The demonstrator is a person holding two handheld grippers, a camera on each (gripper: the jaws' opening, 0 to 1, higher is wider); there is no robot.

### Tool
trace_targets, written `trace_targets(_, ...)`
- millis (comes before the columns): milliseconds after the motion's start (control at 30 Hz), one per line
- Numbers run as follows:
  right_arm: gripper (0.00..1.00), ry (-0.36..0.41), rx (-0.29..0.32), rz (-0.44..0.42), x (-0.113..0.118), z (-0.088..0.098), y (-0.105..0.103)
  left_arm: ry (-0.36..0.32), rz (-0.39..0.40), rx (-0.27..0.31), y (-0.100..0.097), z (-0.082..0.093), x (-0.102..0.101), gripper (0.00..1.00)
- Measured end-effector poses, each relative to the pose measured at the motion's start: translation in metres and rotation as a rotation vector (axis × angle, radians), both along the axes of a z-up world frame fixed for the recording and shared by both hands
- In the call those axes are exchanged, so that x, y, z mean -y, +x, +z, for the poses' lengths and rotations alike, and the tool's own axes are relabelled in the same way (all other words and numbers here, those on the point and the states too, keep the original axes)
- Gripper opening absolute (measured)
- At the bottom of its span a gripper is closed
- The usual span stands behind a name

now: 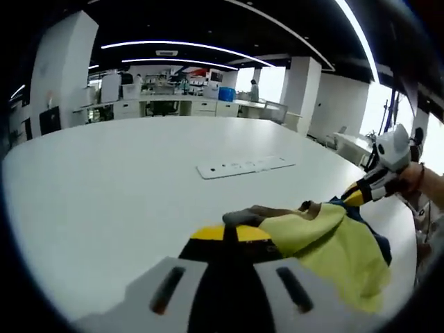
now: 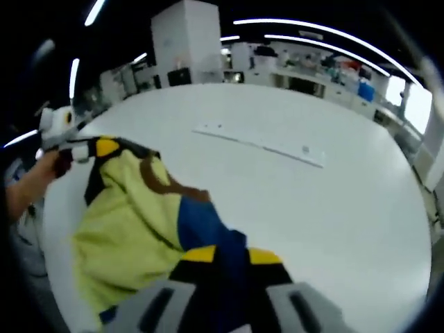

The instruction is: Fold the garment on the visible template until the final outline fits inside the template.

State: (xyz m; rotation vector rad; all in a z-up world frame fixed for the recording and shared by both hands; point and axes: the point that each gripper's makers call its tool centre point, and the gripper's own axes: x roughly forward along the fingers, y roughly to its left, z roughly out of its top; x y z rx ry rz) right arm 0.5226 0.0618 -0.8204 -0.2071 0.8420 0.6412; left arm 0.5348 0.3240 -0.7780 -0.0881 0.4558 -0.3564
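Where the two grippers meet it, the garment [image 2: 132, 229] hangs stretched between them over the near edge of a large white table [image 1: 125, 187]; it is a soft, crumpled piece, mostly pale yellow-green, with a deep blue panel and a brown patch near one end (what kind of garment it is cannot be made out from these folds). In the left gripper view, the left gripper [image 1: 232, 234] has its yellow-tipped jaws drawn together on a dark bunched edge of the cloth, and the yellow fabric falls away to the right of the view; the right gripper [image 1: 361, 194] shows beyond, pinching the far end, with a person's hand [image 1: 416, 179] behind it. In the right gripper view, the right gripper's jaws are closed on the blue part of the cloth, low in the view; the left gripper shows at the upper left, clamped on the far corner. A long white strip [image 2: 260, 144] lies flat farther out on the table, well apart from the garment; counters and shelving [image 1: 166, 94] stand beyond under lines of ceiling light.
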Motion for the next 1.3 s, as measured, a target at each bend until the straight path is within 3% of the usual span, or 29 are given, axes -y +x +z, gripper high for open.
trace_targets(133,0.01,0.007,-0.022,-0.005,0.002,-0.004,-0.003,-0.001,0.001,-0.005,0.001,-0.002,-0.001,0.00)
trace_targets(300,0.00,-0.003,0.001,0.005,0.003,0.005,-0.003,0.003,-0.004,0.021,0.001,0.005,0.000,0.00)
trace_targets(467,0.00,0.020,0.135,-0.067,0.011,0.030,0.018,-0.009,0.000,0.097,0.011,0.021,-0.002,0.00)
trace_targets(633,0.00,0.067,0.232,-0.166,0.012,0.042,0.045,-0.043,0.044,0.123,0.024,0.021,-0.003,0.00)
trace_targets(767,0.00,0.073,0.255,-0.206,0.008,0.035,0.058,-0.061,0.094,0.122,0.038,0.007,-0.008,0.00)
trace_targets(867,0.00,0.089,0.272,-0.257,0.004,0.026,0.078,-0.097,0.153,0.089,0.045,-0.007,-0.015,0.00)
trace_targets(967,0.00,0.067,0.268,-0.270,0.001,0.016,0.084,-0.115,0.187,0.048,0.042,-0.020,-0.017,0.00)
trace_targets(1200,0.00,0.055,0.216,-0.294,-0.003,-0.005,0.088,-0.062,0.204,0.002,0.047,-0.041,-0.025,0.02)
trace_targets(1300,0.04,0.087,0.194,-0.313,-0.005,-0.002,0.086,-0.022,0.193,0.011,0.044,-0.036,-0.027,0.13)
